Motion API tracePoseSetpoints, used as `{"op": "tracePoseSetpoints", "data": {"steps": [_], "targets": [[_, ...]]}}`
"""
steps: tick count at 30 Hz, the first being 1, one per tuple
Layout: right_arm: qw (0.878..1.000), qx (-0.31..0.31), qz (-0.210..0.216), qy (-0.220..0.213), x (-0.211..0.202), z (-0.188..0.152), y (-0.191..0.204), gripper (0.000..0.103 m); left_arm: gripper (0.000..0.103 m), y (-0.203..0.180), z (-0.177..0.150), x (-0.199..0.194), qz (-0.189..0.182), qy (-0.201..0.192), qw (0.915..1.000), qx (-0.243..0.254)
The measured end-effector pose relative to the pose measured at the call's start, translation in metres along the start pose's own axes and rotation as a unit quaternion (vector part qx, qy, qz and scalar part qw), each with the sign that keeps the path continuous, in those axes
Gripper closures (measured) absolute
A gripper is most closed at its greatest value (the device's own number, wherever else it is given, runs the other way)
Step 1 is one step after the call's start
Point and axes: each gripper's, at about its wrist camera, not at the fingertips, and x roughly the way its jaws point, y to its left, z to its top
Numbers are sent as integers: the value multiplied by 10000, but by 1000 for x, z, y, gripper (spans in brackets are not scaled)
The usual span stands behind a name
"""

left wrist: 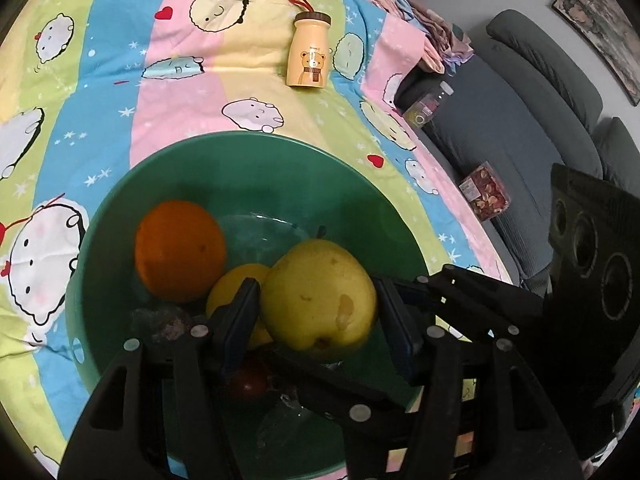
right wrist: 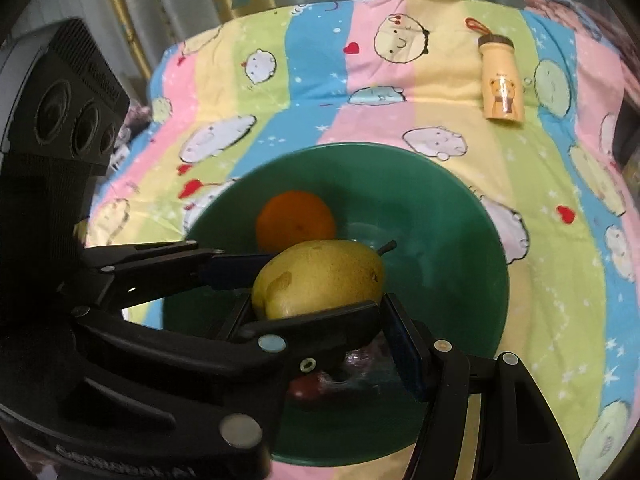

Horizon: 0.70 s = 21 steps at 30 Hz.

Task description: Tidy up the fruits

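Left gripper clamps pear between both pads, over green bowl. Pear long axis runs away from gripper, stem toward bowl's far rim. Right gripper sits just beside pear, near bowl's near rim; wide or narrow, cannot tell. Inside bowl: orange at far left, lemon under pear, dark red fruit at near wall. Bear bottle lies beyond bowl on striped cartoon cloth.

Dim indoor light, soft shadows, strong fisheye warping, dark vignetted corners
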Motion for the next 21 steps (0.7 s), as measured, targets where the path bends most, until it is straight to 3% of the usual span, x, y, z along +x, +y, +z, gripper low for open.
{"op": "tracePoseSetpoints", "data": {"steps": [3, 8, 10, 21], "targets": [[9998, 18, -200, -56, -5, -1, -3, 37, 18, 0, 3, -10, 181, -144, 9997, 29], [9985, 301, -354, -297, -23, -6, -18, 35, 10, 12, 6, -36, 346, -456, 9983, -135], [9979, 329, -400, -383, -33, -6, -21, 35, 1, 12, 4, -48, 521, -599, 9968, -110], [9965, 113, -617, -559, -74, -17, -2, 27, 1, -6, -13, -93, 1159, -963, 9885, 149]]}}
